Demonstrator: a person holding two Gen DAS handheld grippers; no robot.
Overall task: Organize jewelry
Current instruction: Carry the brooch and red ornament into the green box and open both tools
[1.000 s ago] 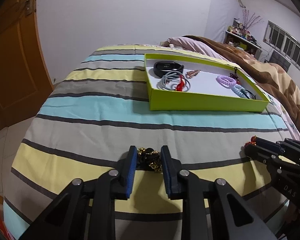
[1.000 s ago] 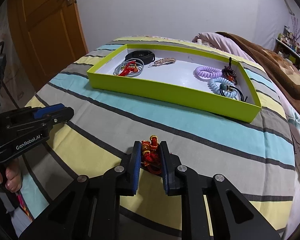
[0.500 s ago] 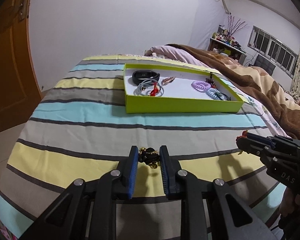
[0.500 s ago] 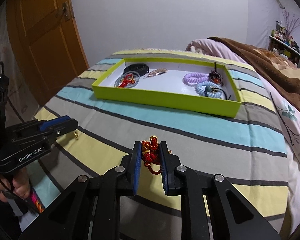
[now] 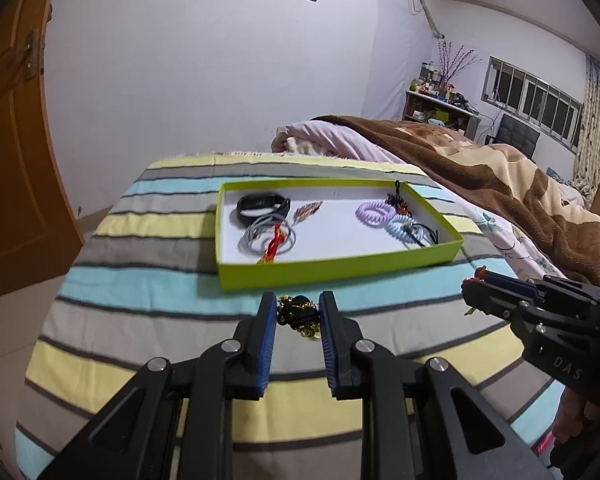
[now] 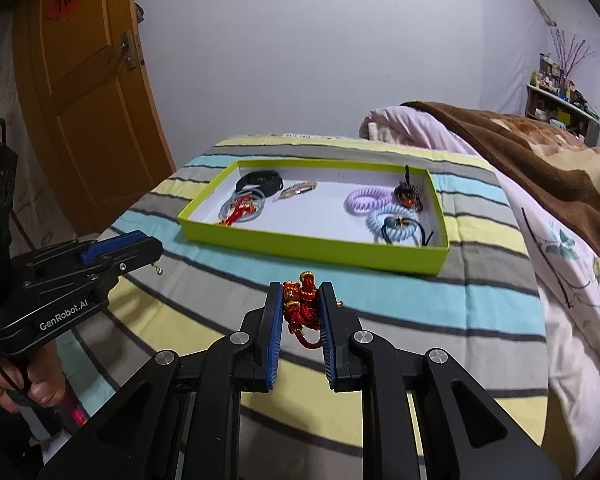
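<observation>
My left gripper (image 5: 298, 298) is shut on a black-and-gold beaded piece (image 5: 297, 314), held above the striped bedspread (image 5: 140, 288) just short of the green tray (image 5: 340, 266). My right gripper (image 6: 301, 288) is shut on a red knotted charm (image 6: 300, 306), also lifted off the bed in front of the tray (image 6: 308, 244). Each gripper shows in the other's view: the right gripper (image 5: 476, 284) at the right, the left gripper (image 6: 152, 248) at the left. In the tray lie a black wristband (image 5: 262, 206), grey hair ties (image 5: 256, 240), a hair clip (image 5: 308, 212) and purple (image 5: 374, 214) and blue (image 5: 402, 230) coil ties.
A brown blanket (image 5: 480, 168) and pink quilt (image 6: 412, 128) are heaped along the right side of the bed. An orange wooden door (image 6: 88, 120) stands at the left, beyond the bed's edge. A cluttered shelf (image 5: 440, 96) sits in the far corner.
Both grippers have risen off the bedspread with their pieces still between the pads and have tilted up. The tray has not moved.
</observation>
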